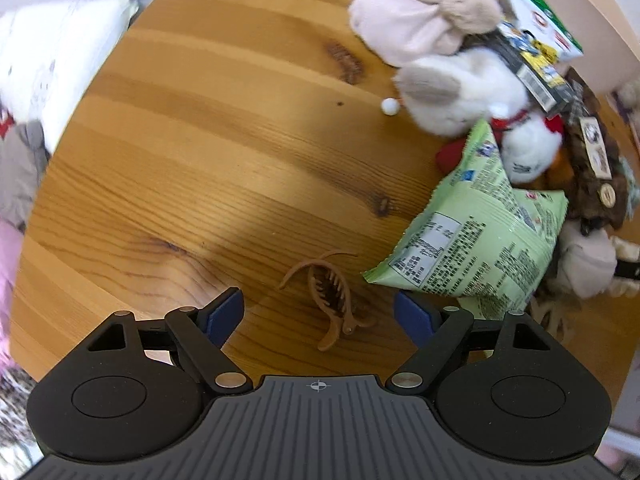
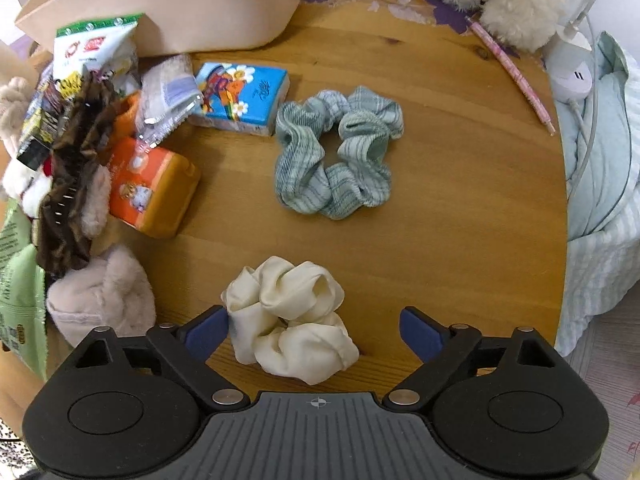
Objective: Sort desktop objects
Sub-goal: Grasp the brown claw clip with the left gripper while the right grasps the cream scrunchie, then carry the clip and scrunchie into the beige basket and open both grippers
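Hair clip (image 1: 328, 300), brown and toothy, lies on the wooden table (image 1: 200, 140) right between our left gripper's (image 1: 319, 312) blue pads, and nothing is touching it. We see that claw spread wide, both fingers apart from the clip, gripping nothing. Off to the right of the clip sits a green snack bag (image 1: 472, 236), its corner near the clip, and behind the bag a heap of plush toys (image 1: 452, 80) piles up with a small carton (image 1: 540, 16) on top.

Over on our other side, the cream scrunchie (image 2: 292, 320) rests on the table between the right gripper's (image 2: 314, 326) fingers. That claw is wide open too; the left pad (image 2: 206, 330) sits just against the scrunchie's edge, the other pad stands apart from it. Beyond it lies a teal striped scrunchie (image 2: 336, 160), well apart. A blue tissue pack (image 2: 240, 98) sits just beside that one, an orange pack (image 2: 152, 188) further left, and a beige bin (image 2: 180, 0) stands at the back. A pink pen (image 2: 512, 68) lies near the table's right edge.
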Demonstrator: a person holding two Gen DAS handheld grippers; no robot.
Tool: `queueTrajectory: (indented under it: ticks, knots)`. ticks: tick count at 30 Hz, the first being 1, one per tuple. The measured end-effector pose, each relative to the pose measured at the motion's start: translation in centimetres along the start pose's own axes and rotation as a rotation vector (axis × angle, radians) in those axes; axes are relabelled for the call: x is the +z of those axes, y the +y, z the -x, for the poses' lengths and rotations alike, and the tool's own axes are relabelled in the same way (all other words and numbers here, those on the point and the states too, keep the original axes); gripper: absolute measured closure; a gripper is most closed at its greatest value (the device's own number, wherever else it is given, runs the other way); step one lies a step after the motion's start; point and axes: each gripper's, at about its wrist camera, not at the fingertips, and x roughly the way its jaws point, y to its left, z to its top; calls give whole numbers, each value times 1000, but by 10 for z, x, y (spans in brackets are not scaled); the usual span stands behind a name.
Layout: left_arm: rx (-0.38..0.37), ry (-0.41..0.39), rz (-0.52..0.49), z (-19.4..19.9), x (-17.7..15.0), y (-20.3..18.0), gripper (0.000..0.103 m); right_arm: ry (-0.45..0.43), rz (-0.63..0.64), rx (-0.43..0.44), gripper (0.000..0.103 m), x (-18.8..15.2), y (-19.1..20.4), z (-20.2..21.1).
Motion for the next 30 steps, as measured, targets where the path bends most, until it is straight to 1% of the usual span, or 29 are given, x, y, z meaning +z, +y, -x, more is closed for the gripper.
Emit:
queueTrajectory:
  ticks: [2, 4, 5, 8, 9, 10, 12, 14, 15, 17, 18, 20, 21, 22, 23, 25, 26, 27, 30]
  knots:
    - [1, 10, 21, -4, 0, 2, 25, -1, -3, -11, 14, -2, 1, -4]
    - [12, 1, 23, -6, 0, 1, 25, -6, 5, -15, 21, -5, 2, -8]
    - [22, -5, 13, -6, 1, -1, 25, -9, 11, -11, 23, -6, 3, -9]
    - [61, -18, -31, -8, 3, -10, 25, -41, 50, -40, 25, -11, 9, -10]
    - [75, -15, -42, -9, 3, -13, 26, -55, 64, -36, 29, -13, 12, -8]
    - [91, -13, -51, -10, 2, -16, 28, -62, 74, -35, 33, -15, 14, -7]
    - [123, -20, -75, -9, -1, -21, 35, -72, 84, -33, 38, -19, 17, -6]
    - [123, -23, -75, -8, -3, -23, 42, -85, 86, -33, 40, -22, 19, -5]
    - [123, -22, -70, -7, -4, -23, 43, -89, 81, -32, 41, -24, 19, -5]
    - [123, -22, -71, -6, -5, -25, 50, -92, 72, -27, 47, -25, 18, -3]
    - [123, -22, -73, -6, -6, -26, 52, -95, 73, -22, 53, -25, 18, -2]
    - [123, -29, -74, -5, -7, -27, 67, -98, 78, -19, 61, -23, 22, 0]
    - [123, -33, -71, -4, -7, -26, 71, -101, 83, -18, 66, -24, 21, 1]
    - [123, -36, -69, -3, -8, -26, 79, -104, 85, -17, 71, -26, 19, 2]
    - [123, -38, -70, -3, -8, -26, 82, -108, 82, -16, 74, -27, 17, 2]
    - [119, -40, -73, -3, -9, -26, 83, -118, 71, -13, 82, -26, 12, 2]
    - [118, -40, -72, -3, -9, -26, 83, -123, 60, -10, 83, -27, 10, 2]
    - [121, -40, -69, -3, -9, -26, 83, -150, -51, 8, 84, -27, 8, 1]
    - [132, -54, -71, -1, -8, -27, 83, -168, -84, 17, 87, -28, 3, 2]
